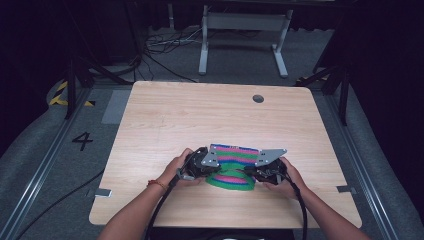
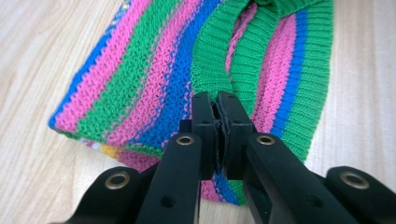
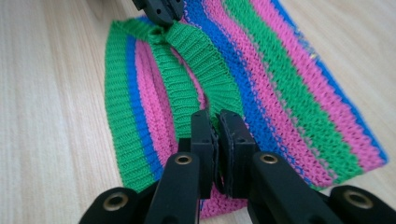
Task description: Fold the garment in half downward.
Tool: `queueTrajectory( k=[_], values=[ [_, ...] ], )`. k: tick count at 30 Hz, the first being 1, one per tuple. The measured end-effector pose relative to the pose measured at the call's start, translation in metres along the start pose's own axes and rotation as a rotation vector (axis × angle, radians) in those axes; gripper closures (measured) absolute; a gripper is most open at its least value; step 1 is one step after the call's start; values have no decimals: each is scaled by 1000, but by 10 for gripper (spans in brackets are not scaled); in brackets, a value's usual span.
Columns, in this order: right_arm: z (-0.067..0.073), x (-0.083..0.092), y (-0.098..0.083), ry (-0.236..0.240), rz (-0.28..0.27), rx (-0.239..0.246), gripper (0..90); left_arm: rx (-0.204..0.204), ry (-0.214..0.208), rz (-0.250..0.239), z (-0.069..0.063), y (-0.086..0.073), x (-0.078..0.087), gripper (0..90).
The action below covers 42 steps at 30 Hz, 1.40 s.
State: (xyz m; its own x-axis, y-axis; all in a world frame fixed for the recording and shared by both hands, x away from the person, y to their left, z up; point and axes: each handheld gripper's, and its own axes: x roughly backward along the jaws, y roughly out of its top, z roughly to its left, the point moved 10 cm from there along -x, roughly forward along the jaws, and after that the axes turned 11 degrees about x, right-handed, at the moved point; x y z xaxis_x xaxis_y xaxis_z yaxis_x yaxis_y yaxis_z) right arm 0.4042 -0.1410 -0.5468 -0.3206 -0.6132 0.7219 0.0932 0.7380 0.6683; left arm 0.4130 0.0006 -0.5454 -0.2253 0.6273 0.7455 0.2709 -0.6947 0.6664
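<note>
Plainly, scene: a person sits at a light wooden bench (image 1: 165, 120) with a gripper in each hand, both at a striped knitted piece near the front edge.
Knitted piece (image 1: 232, 167): flat on the bench, a little right of the middle and close to the person — bands of pink, green and blue, with a ribbed green hem (image 2: 210, 60) along its open edge.
Hem: raised off the layer beneath and pulled up into a ridge; in the right gripper view it runs as a green strip (image 3: 196, 56) from one pair of jaws to the other.
Left gripper (image 1: 207, 167): at the left side of the piece, a hand wrapped round its body. Its jaws are pressed together on the green hem, a fold of the rib pinched between the pads (image 2: 218, 119).
Right gripper (image 1: 252, 172): at the right side of the piece, opposite the left one. Its jaws are likewise clamped on the green hem, the rib caught between them (image 3: 217, 126).
Spacing: the two grippers are near each other, apart, with the lifted hem between them.
Cables (image 1: 160, 210): one trails from each gripper back over the front edge of the bench.
Bench surface: a small round hole (image 1: 258, 98) sits near the far edge — well apart from the knitted piece.
</note>
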Motion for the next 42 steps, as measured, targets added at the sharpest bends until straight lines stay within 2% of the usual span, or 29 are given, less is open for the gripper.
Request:
queueTrajectory(
  k=[1,2,4,7,10,13,14,15,17,18,21,23,26,27,28,31,36,42],
  values=[
    [0,4,4,0,-16,-1,856,2,8,-6,0,2,4,866],
    [0,7,7,0,-29,-1,856,-13,18,-16,0,5,9,866],
    [2,14,13,2,-48,7,856,-20,18,-35,-4,8,17,866],
    [7,22,19,11,-67,22,854,-22,18,-35,-9,7,22,865],
    [22,21,14,46,-41,38,853,-25,-8,3,-24,-8,20,863],
    [36,16,6,73,-8,49,849,-33,-18,30,-31,-16,16,853],
    [36,16,6,73,-8,49,849,-33,-25,50,-34,-19,14,853],
    [39,14,3,75,2,52,843,-42,-23,86,-36,-24,12,837],
    [43,10,-2,77,25,62,817,-51,-8,117,-38,-28,8,759],
    [43,7,-6,63,39,71,811,-45,-4,118,-37,-29,7,739],
    [43,4,-10,55,30,57,797,-11,-26,91,-35,-32,5,737],
    [43,3,-13,51,15,60,797,5,-20,55,-33,-33,3,742],
    [38,3,-15,31,9,73,797,6,-14,38,-31,-32,2,749],
    [37,2,-15,26,3,70,799,37,-13,21,-28,-32,0,750],
    [35,2,-16,19,0,66,800,45,-12,7,-27,-31,-1,752],
    [30,0,-17,3,-8,65,801,43,7,-5,-22,-30,-2,754],
    [25,0,-18,-30,-6,71,800,53,7,-19,-18,-29,-4,754],
    [25,0,-18,-28,-11,54,788,77,3,-24,-18,-29,-4,747]
  ],
)
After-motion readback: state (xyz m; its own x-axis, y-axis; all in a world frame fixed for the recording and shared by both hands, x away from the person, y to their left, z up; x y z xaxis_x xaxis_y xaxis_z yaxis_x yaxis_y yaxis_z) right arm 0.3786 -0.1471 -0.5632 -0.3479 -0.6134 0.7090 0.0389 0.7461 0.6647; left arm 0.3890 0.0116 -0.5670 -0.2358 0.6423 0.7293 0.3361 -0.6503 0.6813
